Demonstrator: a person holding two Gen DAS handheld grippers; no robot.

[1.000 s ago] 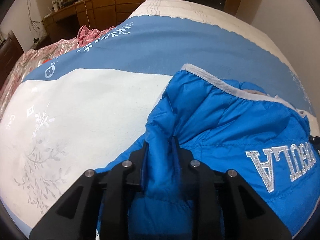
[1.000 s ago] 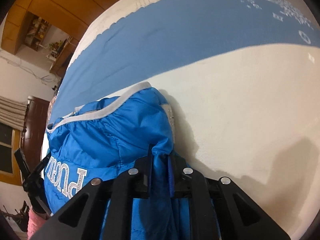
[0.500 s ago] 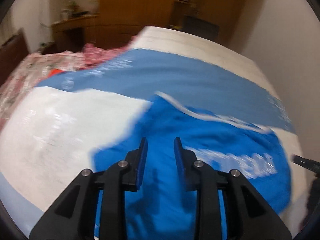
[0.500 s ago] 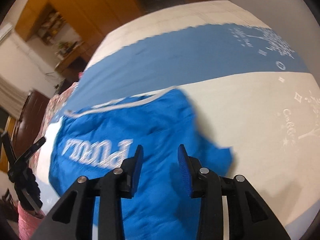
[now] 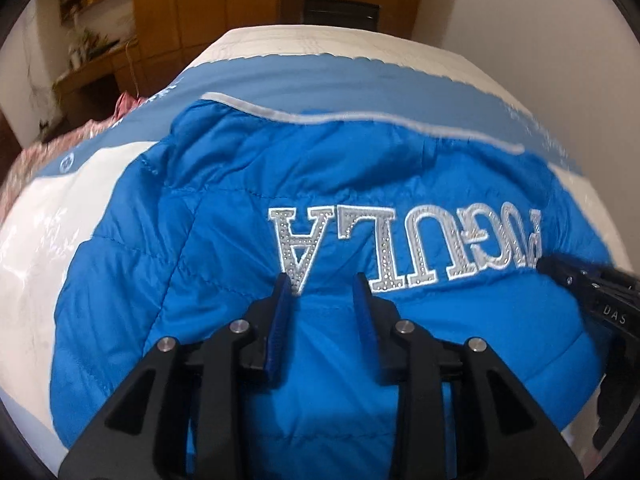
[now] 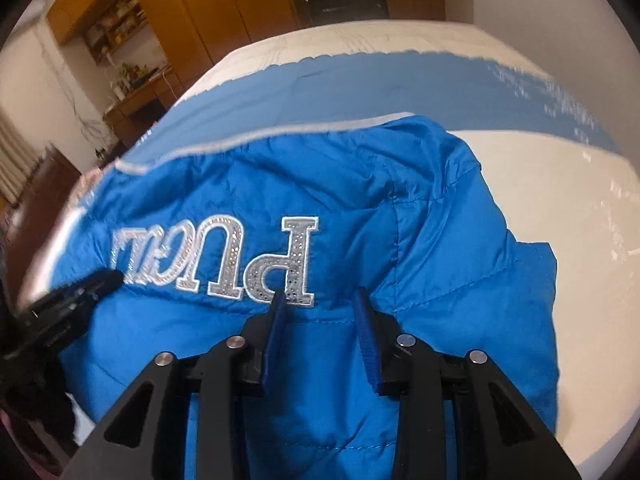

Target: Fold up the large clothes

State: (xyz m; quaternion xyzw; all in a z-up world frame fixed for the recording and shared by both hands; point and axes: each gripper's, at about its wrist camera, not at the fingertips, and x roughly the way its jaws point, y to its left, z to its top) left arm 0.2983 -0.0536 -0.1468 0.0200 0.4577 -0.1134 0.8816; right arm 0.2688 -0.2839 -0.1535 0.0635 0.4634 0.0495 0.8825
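A bright blue padded jacket (image 5: 224, 216) lies folded on the bed, with silver lettering (image 5: 404, 244) across it and a grey hem band (image 5: 360, 118) at its far edge. It also fills the right wrist view (image 6: 360, 200). My left gripper (image 5: 323, 286) is open and empty, just above the jacket near the lettering. My right gripper (image 6: 319, 300) is open and empty, above the jacket's right half. The right gripper shows at the edge of the left wrist view (image 5: 592, 296), and the left gripper shows at the edge of the right wrist view (image 6: 68, 300).
The bed cover (image 5: 36, 248) is white with a blue band (image 5: 320, 76) behind the jacket. Pink patterned cloth (image 5: 128, 102) lies at the far left edge. Wooden wardrobes (image 6: 224, 12) and a desk (image 5: 96, 76) stand beyond the bed. A wall (image 5: 520, 20) runs on the right.
Both grippers have let go of the jacket folds they held, opened, and drawn back. The jacket now lies flat and folded, its lettering in full view.
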